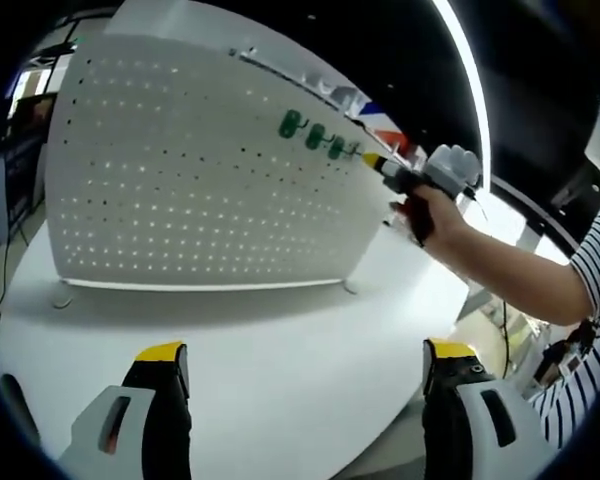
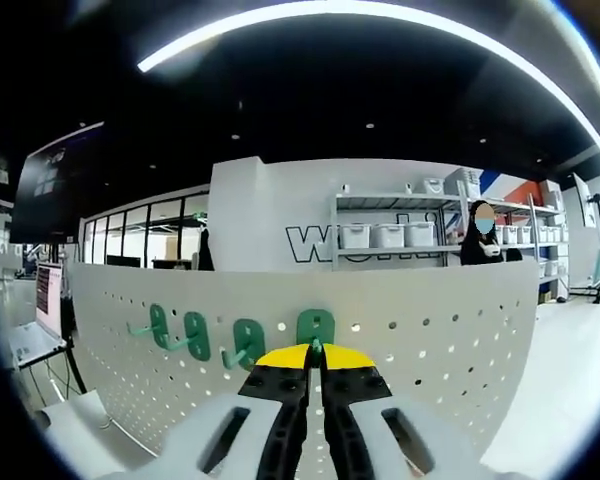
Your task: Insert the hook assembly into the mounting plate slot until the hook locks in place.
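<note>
- Nearest in the right gripper view, the right gripper (image 2: 317, 352) has its yellow-tipped jaws pinched narrow on a green hook (image 2: 316, 327), pressed against the white pegboard (image 2: 450, 340).
- Three more green hooks (image 2: 195, 335) hang to its left.
- Likely step: keep the hook square to its hole and push straight until it locks (no twisting).
- The left gripper (image 1: 305, 362) waits wide, holding nothing, above the white table (image 1: 280, 350).
- Bins (image 2: 388, 235) sit on background shelves; contents unreadable.
</note>
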Demonstrator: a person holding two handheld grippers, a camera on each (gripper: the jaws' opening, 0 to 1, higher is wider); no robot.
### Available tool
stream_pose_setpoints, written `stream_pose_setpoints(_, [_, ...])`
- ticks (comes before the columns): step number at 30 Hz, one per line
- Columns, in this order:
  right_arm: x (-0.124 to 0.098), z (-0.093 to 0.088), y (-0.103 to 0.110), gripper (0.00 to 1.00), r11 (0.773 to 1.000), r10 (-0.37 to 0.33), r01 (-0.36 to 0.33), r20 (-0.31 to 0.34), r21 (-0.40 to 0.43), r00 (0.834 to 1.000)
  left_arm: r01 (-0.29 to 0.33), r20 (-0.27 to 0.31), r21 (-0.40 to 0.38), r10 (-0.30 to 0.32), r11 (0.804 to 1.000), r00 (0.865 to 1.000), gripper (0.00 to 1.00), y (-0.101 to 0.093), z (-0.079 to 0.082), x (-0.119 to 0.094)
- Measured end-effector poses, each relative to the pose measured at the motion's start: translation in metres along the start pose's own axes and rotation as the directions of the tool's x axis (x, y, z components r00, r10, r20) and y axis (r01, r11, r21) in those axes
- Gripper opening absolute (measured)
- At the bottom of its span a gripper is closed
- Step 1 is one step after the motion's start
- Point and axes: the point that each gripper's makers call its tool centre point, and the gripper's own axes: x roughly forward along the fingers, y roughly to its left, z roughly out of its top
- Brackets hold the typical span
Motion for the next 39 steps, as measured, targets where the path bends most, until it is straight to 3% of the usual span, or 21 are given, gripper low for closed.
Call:
stream_pose_setpoints(20, [-0.0032, -0.0023, 0.0016, 0.0, 1.0, -0.02, 0.02, -0.003, 0.006, 1.0, -0.01, 0.007, -0.015, 0.01, 1.0, 1.0, 0.98, 0.004, -0.0001, -0.0036])
stream_pose_setpoints(28, [-0.004, -0.0029, 0.0014, 0.0, 1.0, -0.019, 0.018, 0.029, 0.02, 0.999, -0.013, 0.009, -0.021, 0.013, 1.0, 1.0, 0.98, 0.0058, -0.0009, -0.0039])
stream_pose_setpoints(39, [-0.0002, -0.003, -0.0004, 0.0, 0.998, -0.029, 0.03, -0.011, 0.063, 1.0, -0.011, 0.005, -0.024, 0.011, 1.0, 1.0, 0.97, 0.0057, -0.0016, -0.002])
